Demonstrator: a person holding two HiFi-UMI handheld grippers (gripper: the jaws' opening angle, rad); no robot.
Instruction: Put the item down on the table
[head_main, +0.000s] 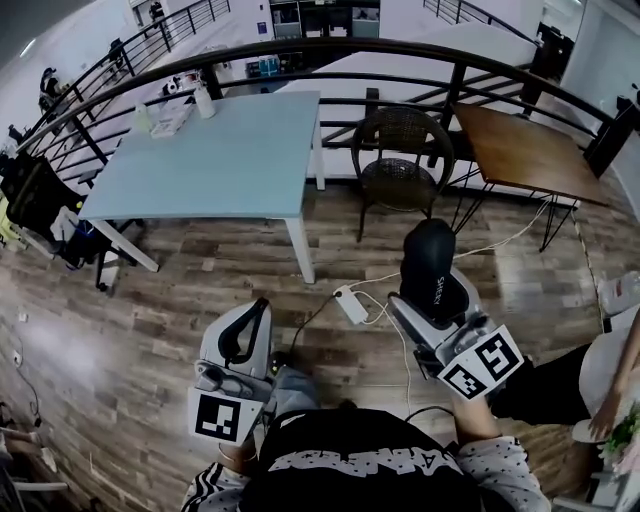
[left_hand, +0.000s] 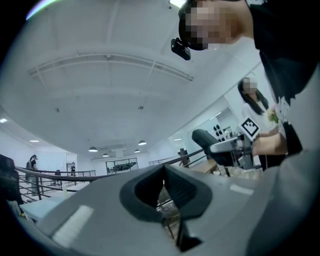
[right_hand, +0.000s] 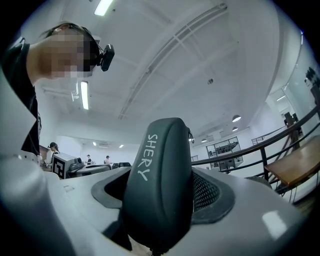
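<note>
Case held in the air, well short of the worktop
Right gripper (right_hand: 159, 196) has its fingers clamped on the dark "SHERY" case (right_hand: 159, 160), which stands upright over the wooden floor (head_main: 150, 300); left gripper (left_hand: 164, 186) beside it, fingers closed together on nothing; farther off, well apart from both, the pale blue worktop (head_main: 220, 165), small things at its far edge; a wicker chair (head_main: 400, 150) just right of it.

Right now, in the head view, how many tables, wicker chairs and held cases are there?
Tables: 2, a light blue table and a brown table
Wicker chair: 1
Black case: 1, clamped in the right gripper
Total: 4
</note>
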